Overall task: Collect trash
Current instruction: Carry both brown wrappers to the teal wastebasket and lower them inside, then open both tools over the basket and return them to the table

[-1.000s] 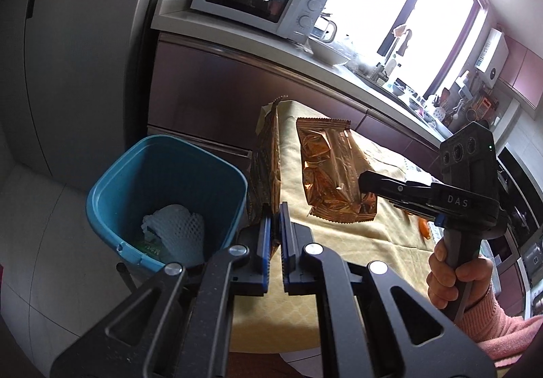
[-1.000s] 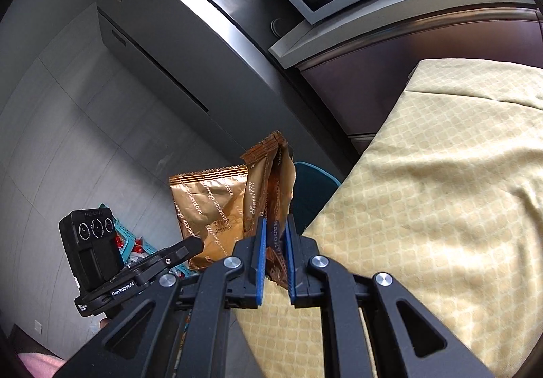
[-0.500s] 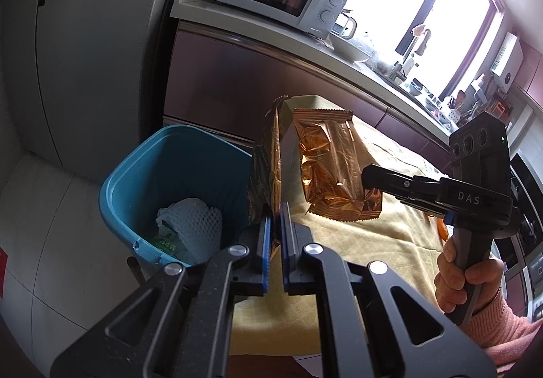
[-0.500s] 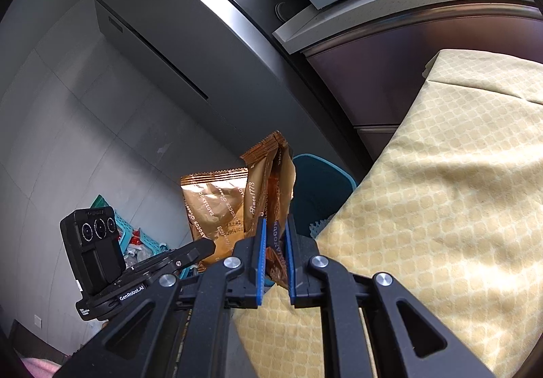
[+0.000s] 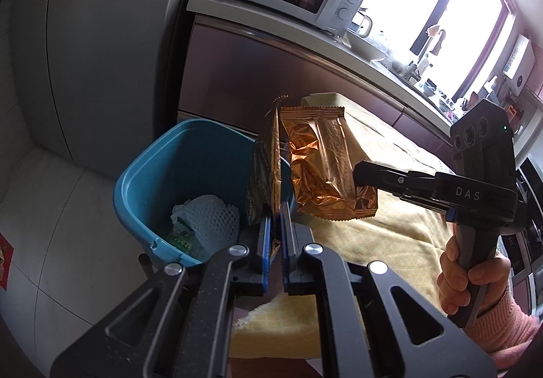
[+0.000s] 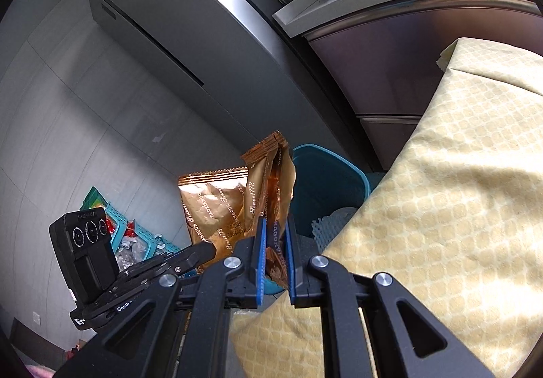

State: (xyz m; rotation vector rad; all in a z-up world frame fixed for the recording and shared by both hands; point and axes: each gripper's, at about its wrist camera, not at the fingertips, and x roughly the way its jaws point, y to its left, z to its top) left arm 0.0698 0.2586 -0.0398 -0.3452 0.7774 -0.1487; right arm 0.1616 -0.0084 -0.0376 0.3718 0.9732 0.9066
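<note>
Left tongs (image 5: 275,232) clamp one copper wrapper (image 5: 266,171) at frame centre over the blue bin (image 5: 152,174); right tongs (image 6: 274,252) clamp another wrapper (image 6: 275,194) beside it.

1. The left gripper (image 5: 275,242) points downward, its blue pads nearly together, pinching something thin.
2. The right gripper (image 6: 274,255) is likewise clamped, pads close.
3. A hand (image 5: 471,279) in a pink sleeve (image 5: 499,327) grasps the right gripper's handle.
</note>
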